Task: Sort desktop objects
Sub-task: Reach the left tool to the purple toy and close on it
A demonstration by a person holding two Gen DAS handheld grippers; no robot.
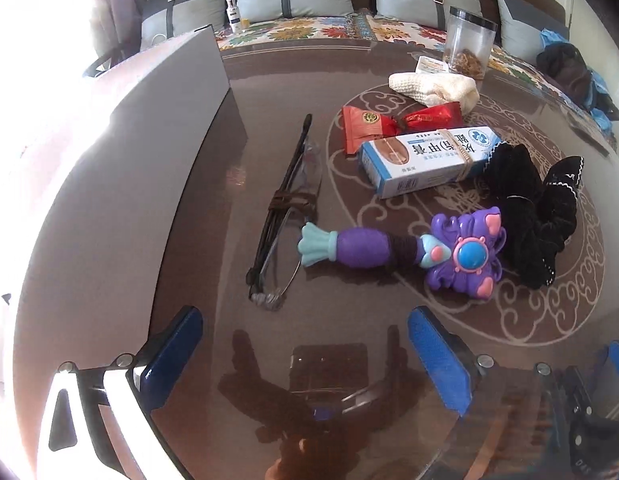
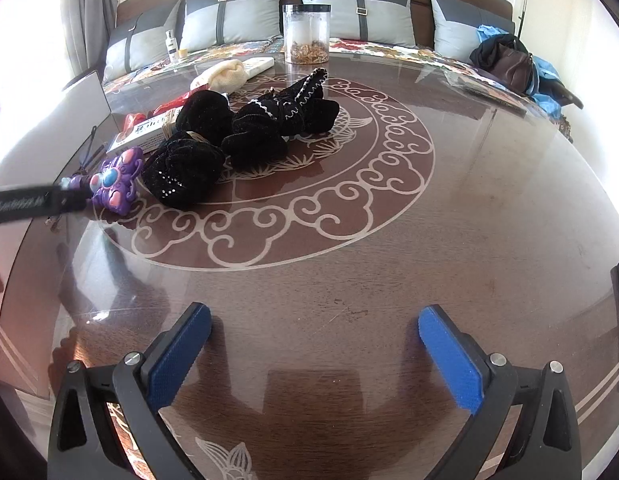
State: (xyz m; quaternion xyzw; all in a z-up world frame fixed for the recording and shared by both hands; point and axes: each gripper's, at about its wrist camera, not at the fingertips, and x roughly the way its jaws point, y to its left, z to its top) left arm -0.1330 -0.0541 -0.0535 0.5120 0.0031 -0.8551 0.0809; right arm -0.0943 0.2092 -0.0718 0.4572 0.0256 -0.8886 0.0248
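Left wrist view: round glass-topped table [image 1: 389, 68], scroll pattern under the glass, sofa with cushions beyond. A grey box [image 1: 157, 128] stands at far left, its inside hidden. Items sit loose in a cluster, centre to right, largest first: black scrunchies [image 1: 529, 204] at right; white-blue carton [image 1: 425, 160] with a rubber band round it, touching them; purple toy wand [image 1: 405, 250] nearest, its head against the scrunchies; cream knit cloth [image 1: 433, 88] farther back; clear jar [image 1: 469, 42] at the far edge; red wrapper [image 1: 389, 122] behind the carton; glasses [image 1: 285, 208], folded and tied, left of the wand. Left gripper [image 1: 305, 356] spread wide, empty, low over bare glass near the glasses and wand. Right gripper [image 2: 315, 348] likewise spread and empty, over bare table well right of the cluster. Judgement: sorting looks barely begun; nothing is visibly grouped, every item is left to place.
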